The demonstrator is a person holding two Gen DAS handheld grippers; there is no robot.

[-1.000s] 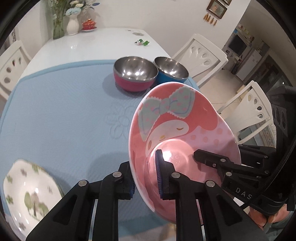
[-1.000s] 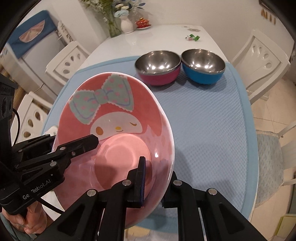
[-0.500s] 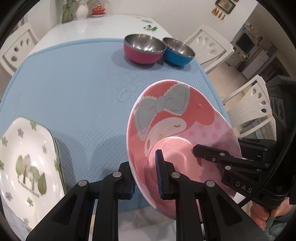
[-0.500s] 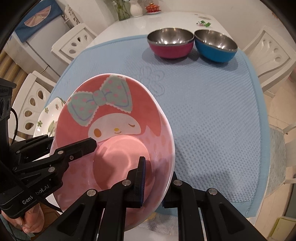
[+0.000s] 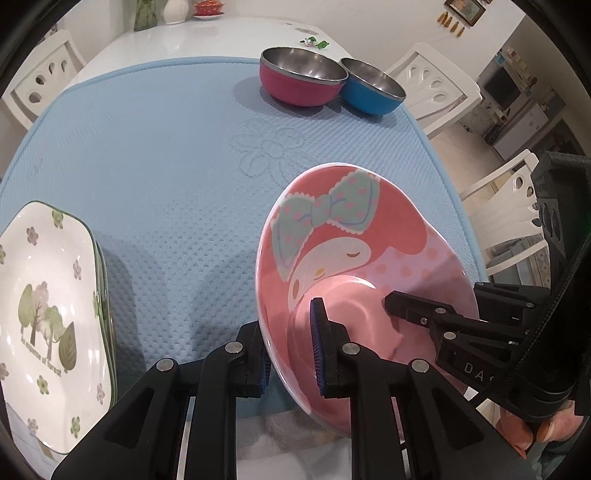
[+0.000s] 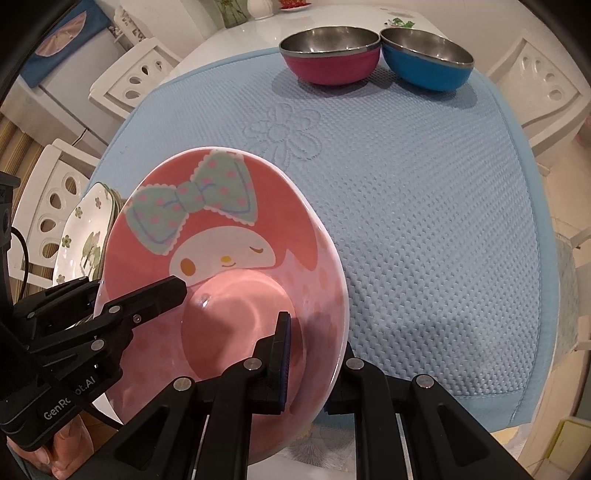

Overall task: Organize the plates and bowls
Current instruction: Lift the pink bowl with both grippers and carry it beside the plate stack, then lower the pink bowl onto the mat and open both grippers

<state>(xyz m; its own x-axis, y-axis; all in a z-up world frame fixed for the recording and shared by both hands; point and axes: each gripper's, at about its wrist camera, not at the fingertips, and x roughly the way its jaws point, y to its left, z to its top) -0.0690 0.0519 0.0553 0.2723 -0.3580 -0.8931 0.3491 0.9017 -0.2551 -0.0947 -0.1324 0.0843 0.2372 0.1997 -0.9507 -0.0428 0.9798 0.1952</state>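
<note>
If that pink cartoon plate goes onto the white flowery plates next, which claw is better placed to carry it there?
Probably the left claw: it grips the pink cartoon plate on the side nearer the stack of white flowery plates. The right claw clamps the far rim.

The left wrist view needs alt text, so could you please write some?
Both grippers, left gripper and right gripper, clamp a tilted pink cartoon-print plate above a blue textured mat. A white square tree-print plate lies left; a magenta steel-lined bowl and blue one sit behind.

Textured light-blue mat [image 5: 155,147] over glossy white worktop [image 5: 207,37]; white cut-out-back chairs [image 6: 136,77] around; white vase [image 5: 175,9] at far edge.
</note>
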